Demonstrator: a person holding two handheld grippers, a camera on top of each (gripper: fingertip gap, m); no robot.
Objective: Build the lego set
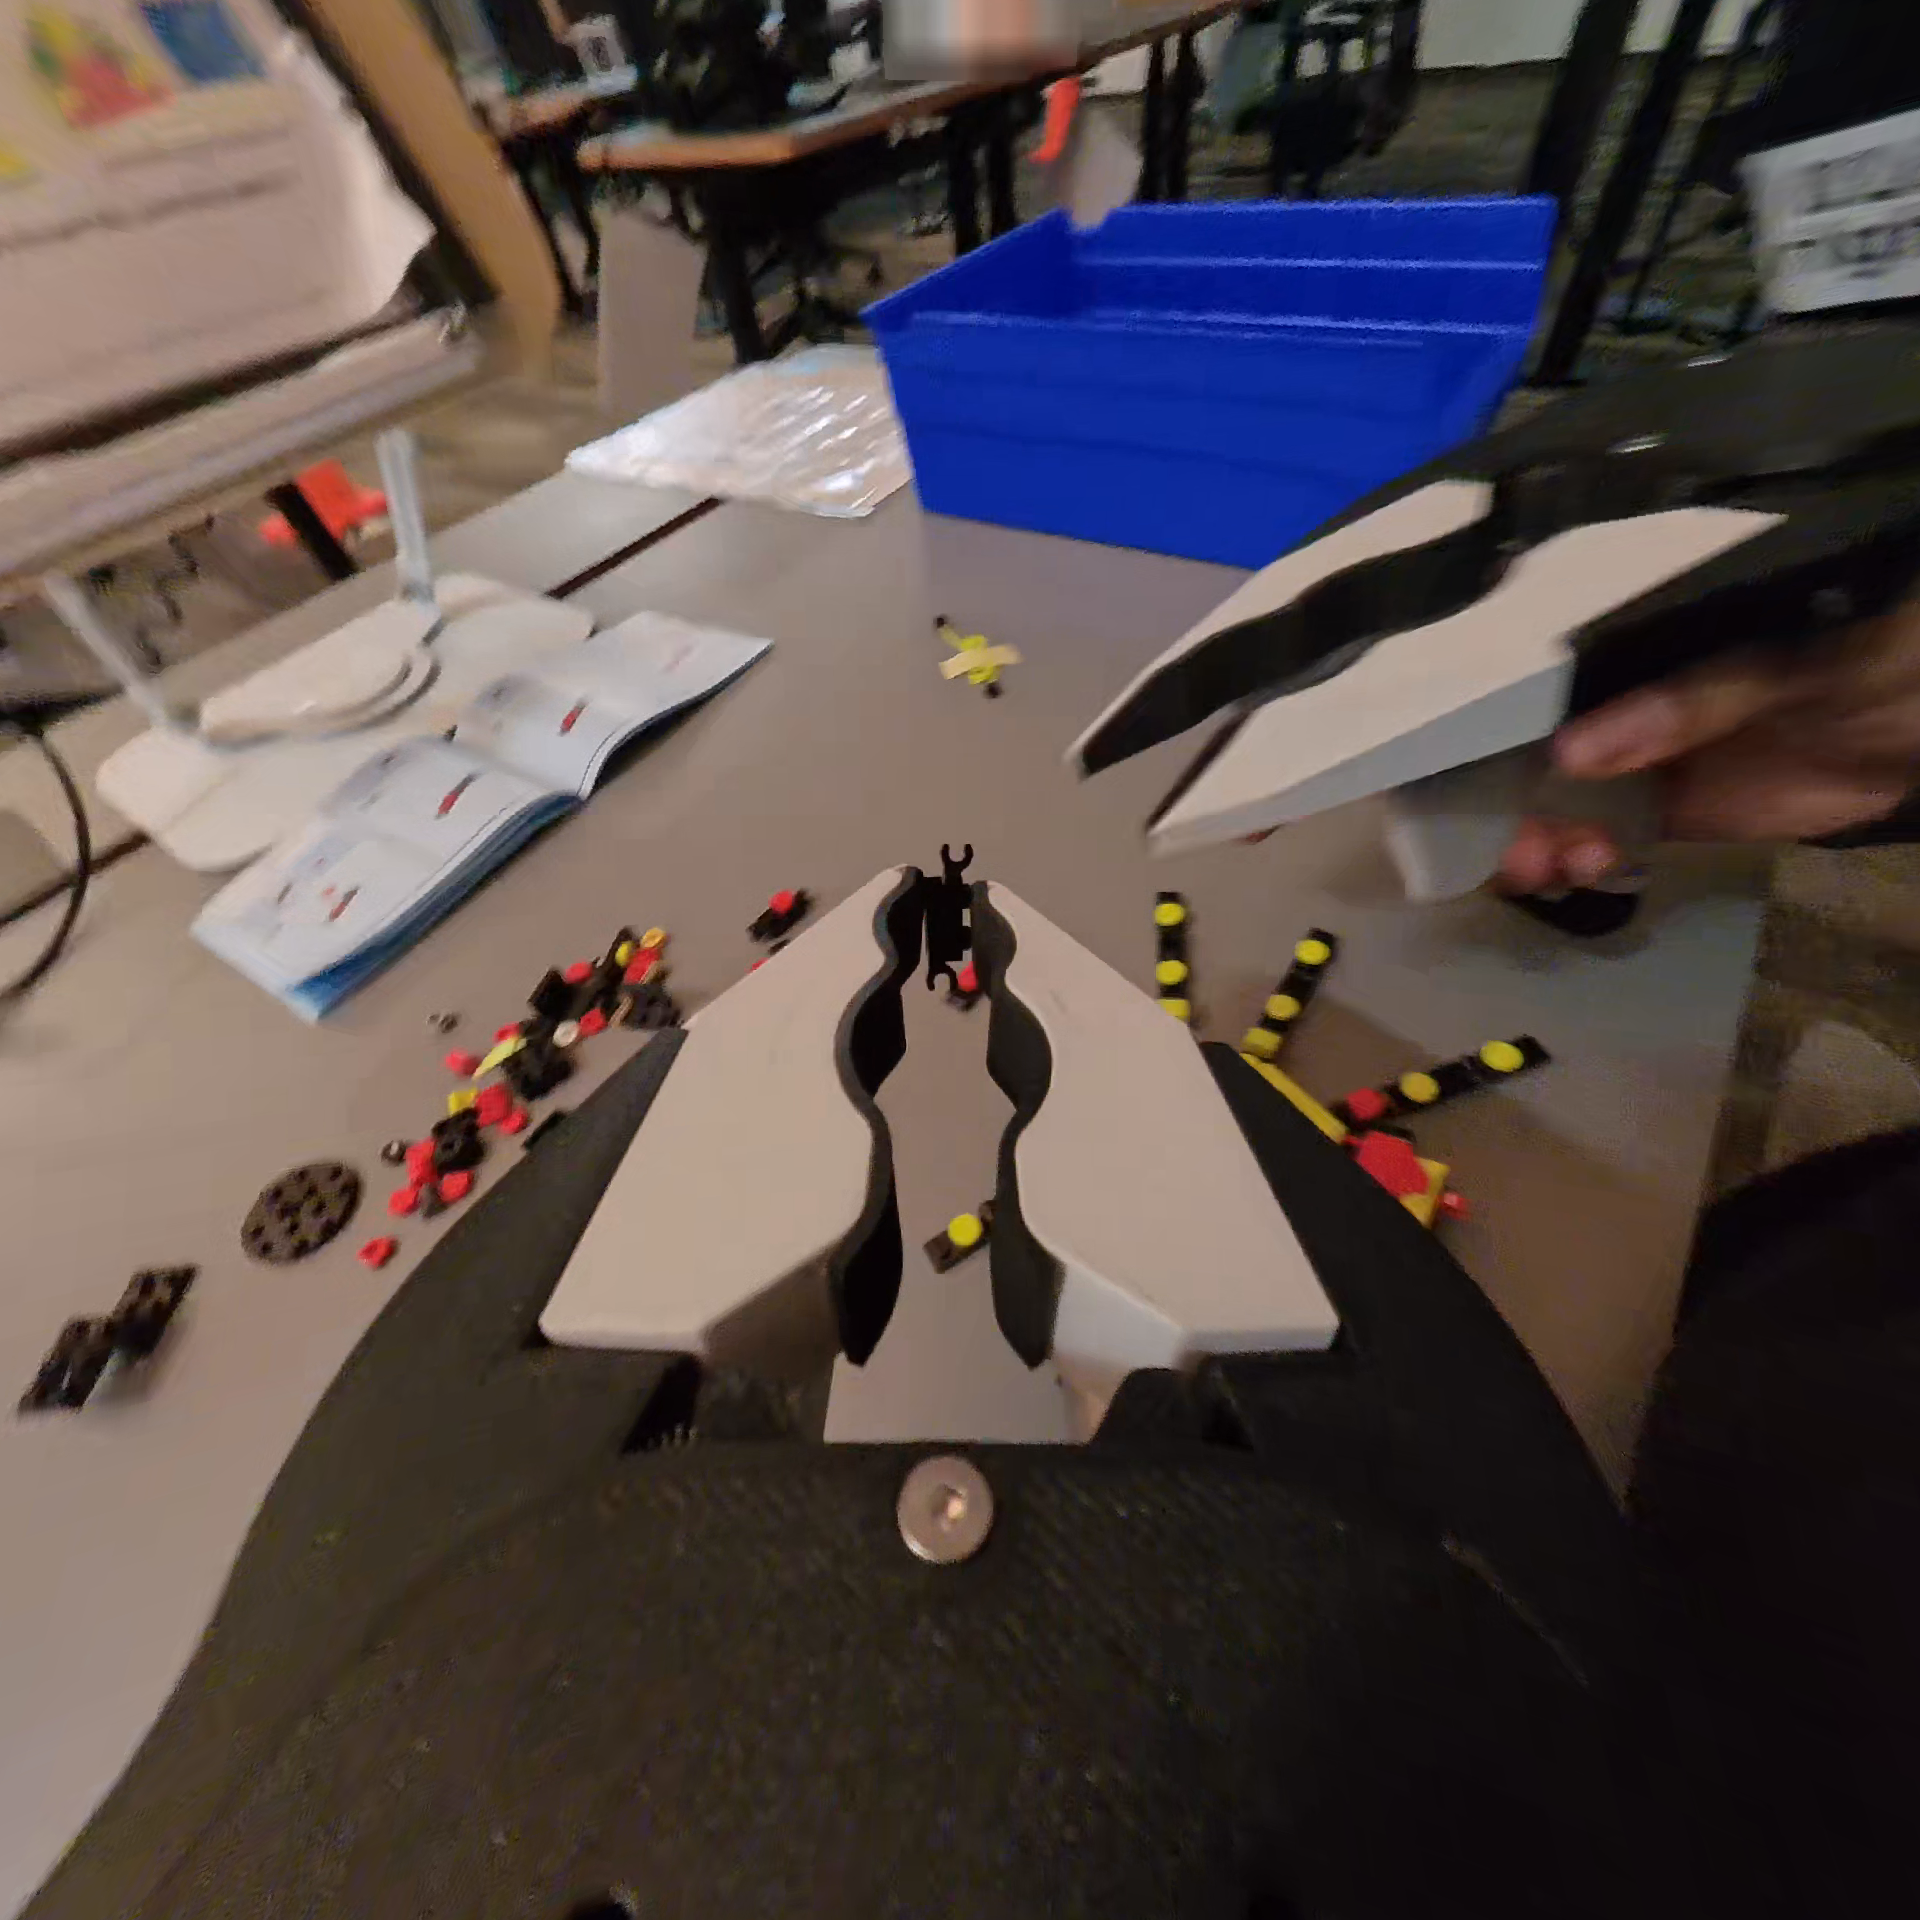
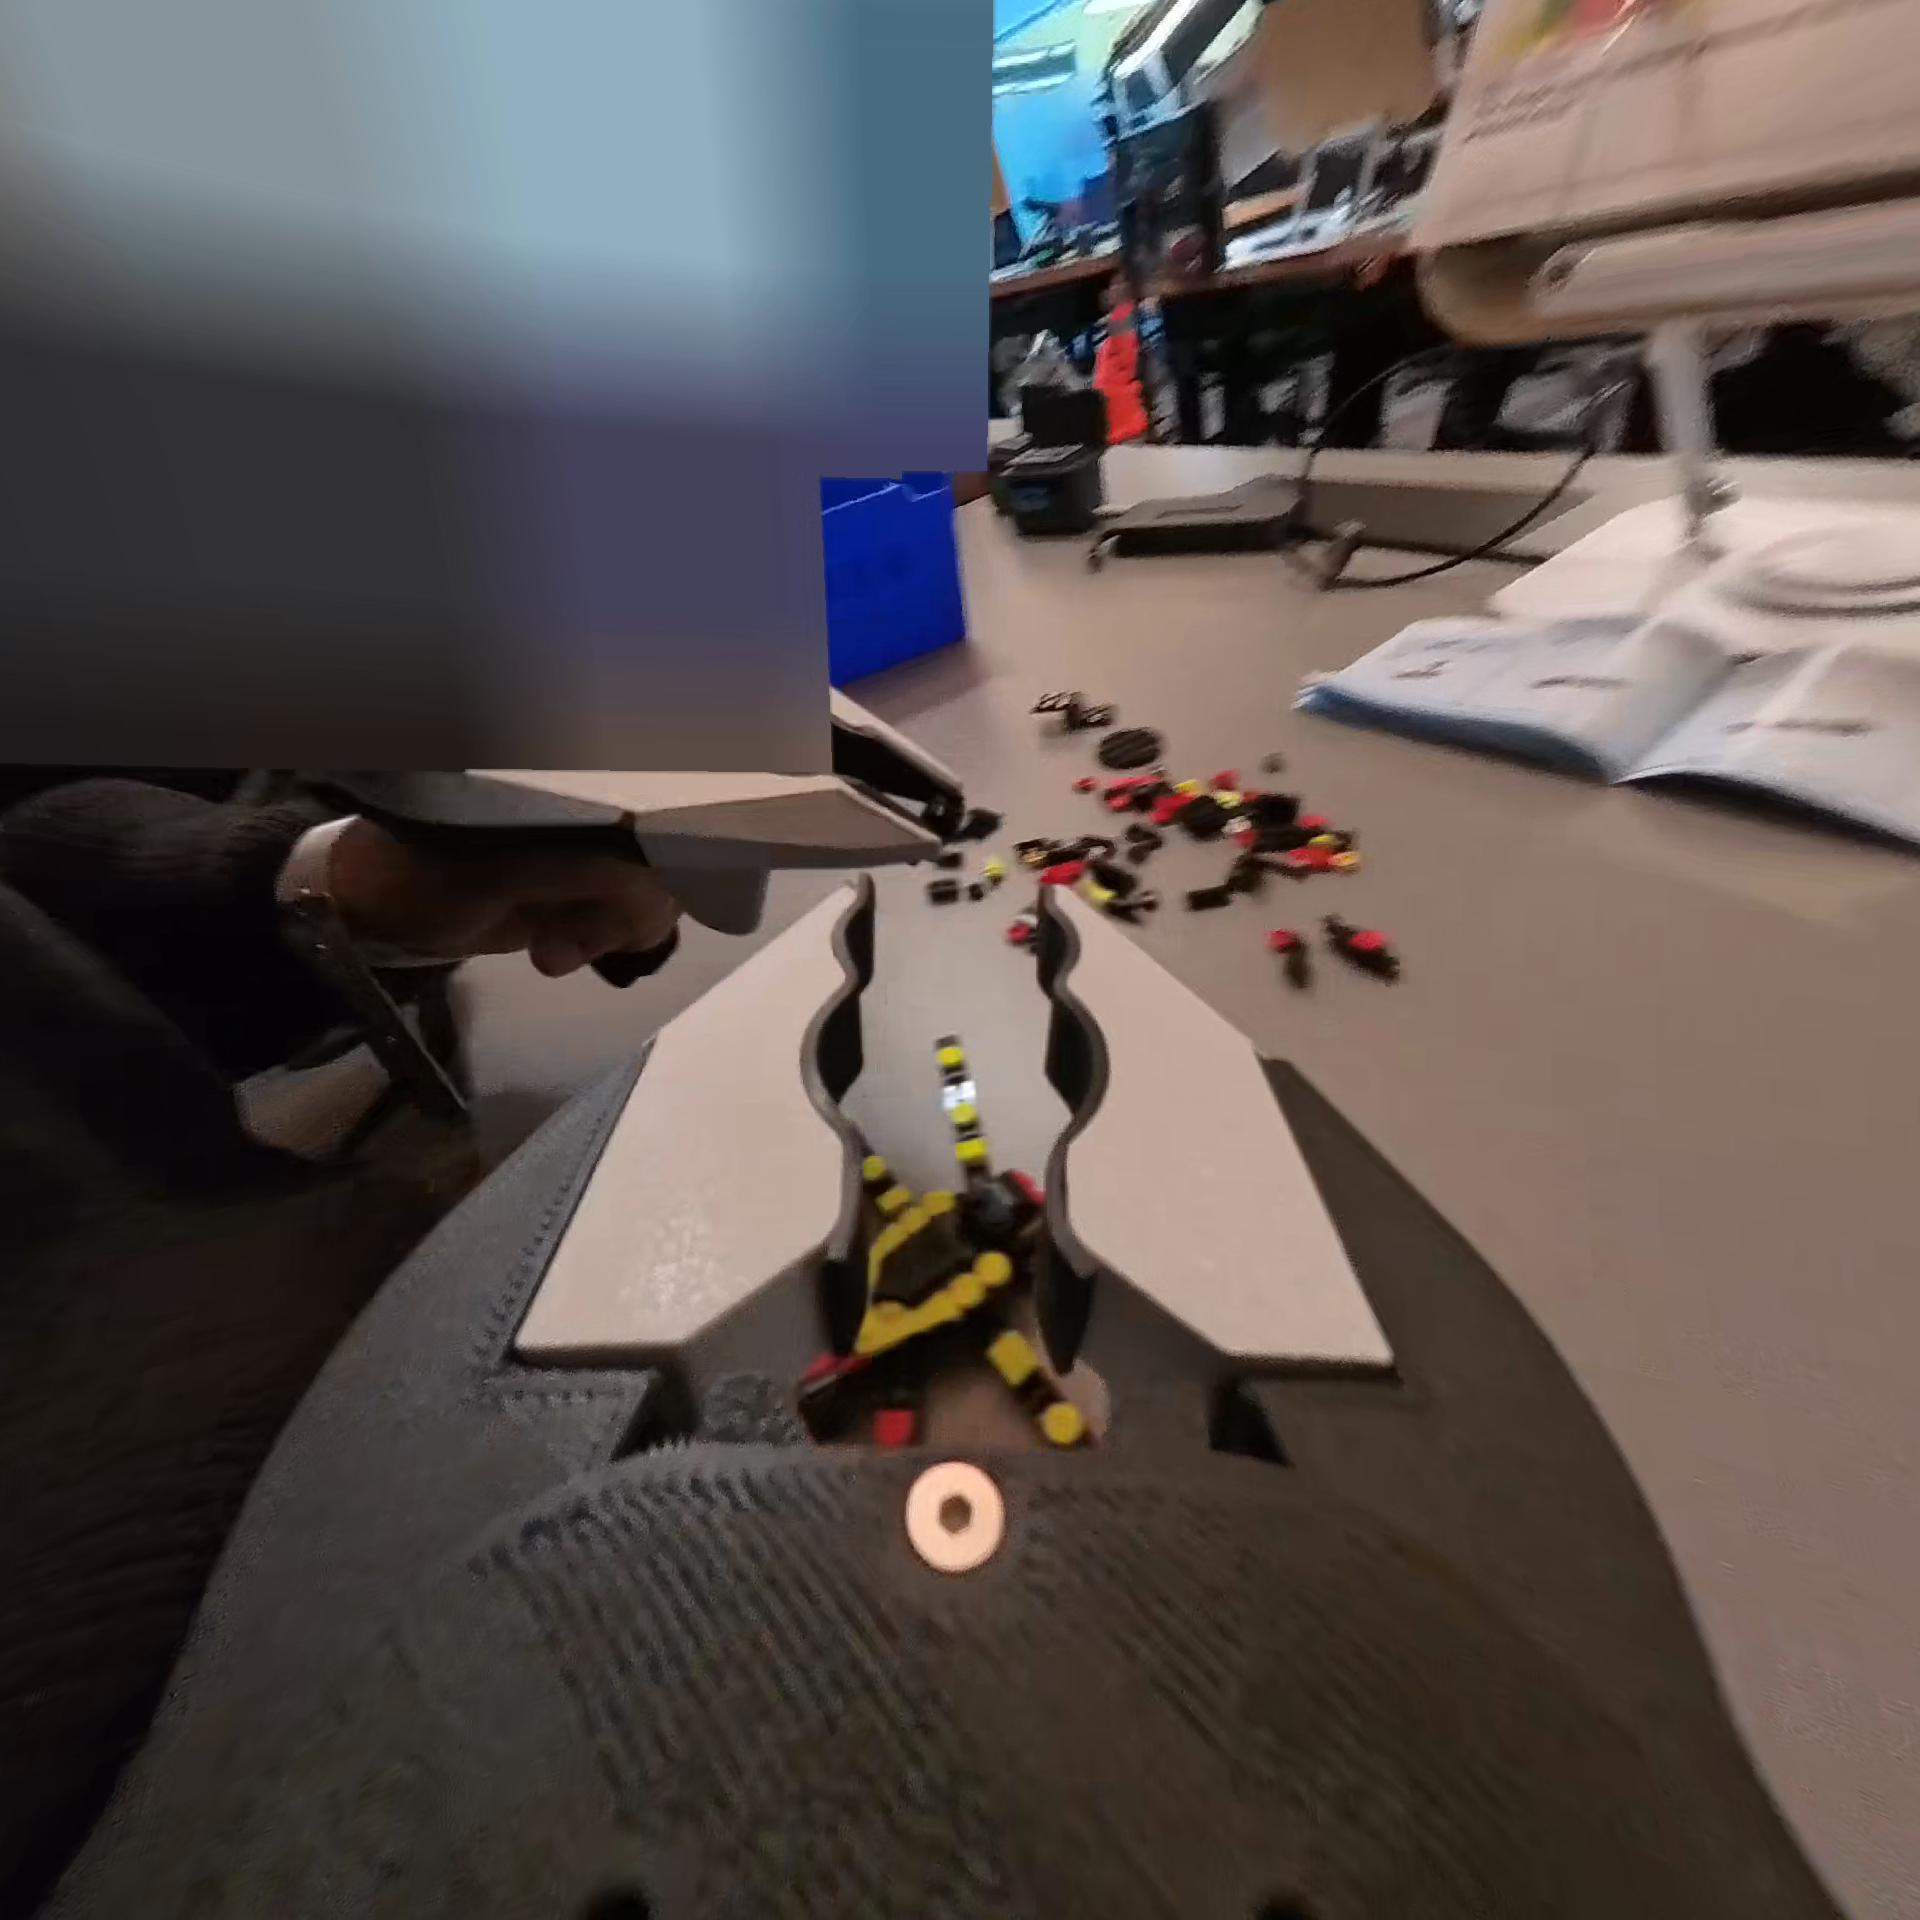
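**A small black clip in hand, the build waiting below**

We have our left gripper [image 1: 948, 894] pinched shut on a small black clip piece [image 1: 951, 914], which stands upright between the tips with its forked end poking above them. Our right gripper [image 2: 956, 904] holds nothing; its fingers stand apart, and it hangs over the table [image 1: 831, 748] off to our right.

The half-built model [image 2: 935, 1278], a black and yellow assembly with red bits and studded arms fanning out from it, lies on the table directly under the right gripper. In the left wrist view we see those arms [image 1: 1288, 987] just to the right of our left claw. The loose pieces [image 1: 551, 1039], red, black and yellow, are scattered to the left, with the open instruction booklet [image 1: 468, 790] beyond them and a blue bin [image 1: 1195, 416] at the far edge.

We judge the step in hand to be carrying a picked part to the model. Next we would need the right gripper to steady the model while the left lines up the clip over its mount and presses it home. The piece is tiny, so it could easily twist in the grip.
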